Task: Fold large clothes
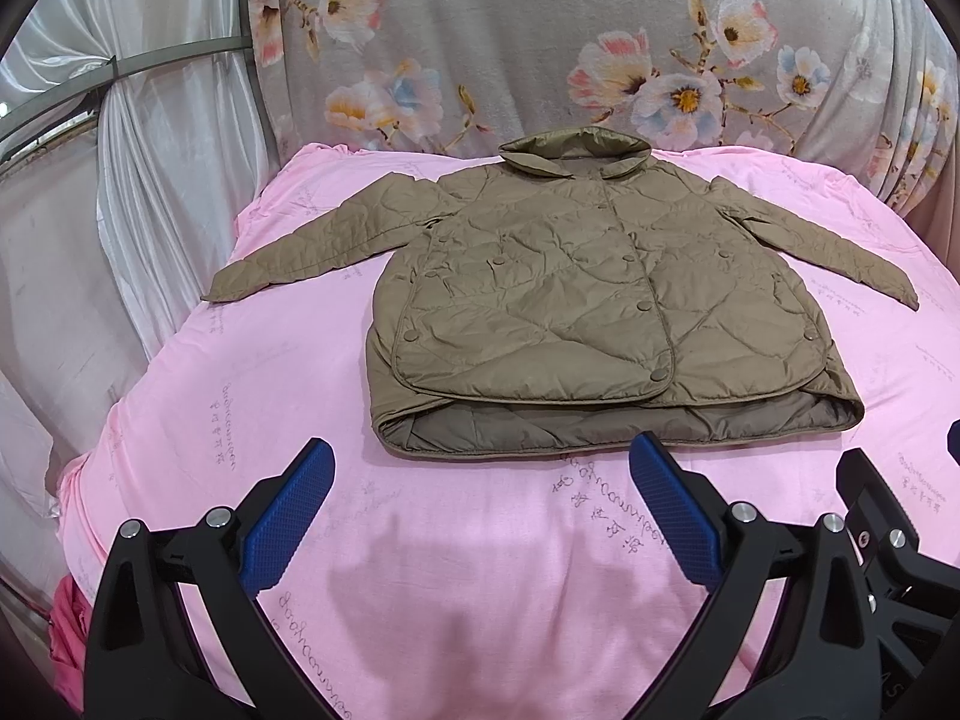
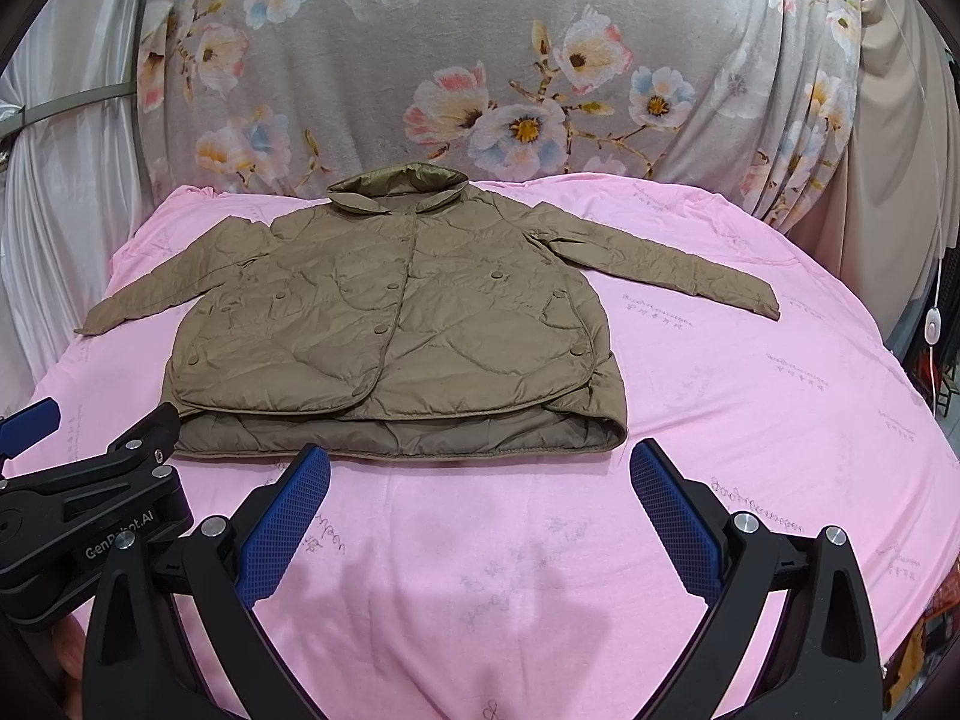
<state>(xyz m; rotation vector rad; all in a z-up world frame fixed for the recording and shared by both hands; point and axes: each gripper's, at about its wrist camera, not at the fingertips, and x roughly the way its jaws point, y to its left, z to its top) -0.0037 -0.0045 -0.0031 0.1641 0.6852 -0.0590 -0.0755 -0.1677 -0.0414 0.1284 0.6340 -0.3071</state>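
An olive-brown quilted jacket (image 1: pixel 570 288) (image 2: pixel 390 324) lies flat and face up on the pink sheet (image 1: pixel 480 540) (image 2: pixel 750 390), collar at the far end, both sleeves spread outward, front snapped closed. My left gripper (image 1: pixel 480 468) stands open just short of the jacket's hem, nothing between its blue pads (image 1: pixel 288 516). My right gripper (image 2: pixel 480 474) is open too, near the hem's right half, with nothing in it. The left gripper's body (image 2: pixel 90 516) shows at the left edge of the right wrist view.
A grey floral blanket (image 1: pixel 540 42) (image 2: pixel 480 60) hangs behind the surface. White curtains (image 1: pixel 120 210) hang on the left. The pink sheet drops off at the left and right edges. A white cord with a switch (image 2: pixel 932 315) hangs at far right.
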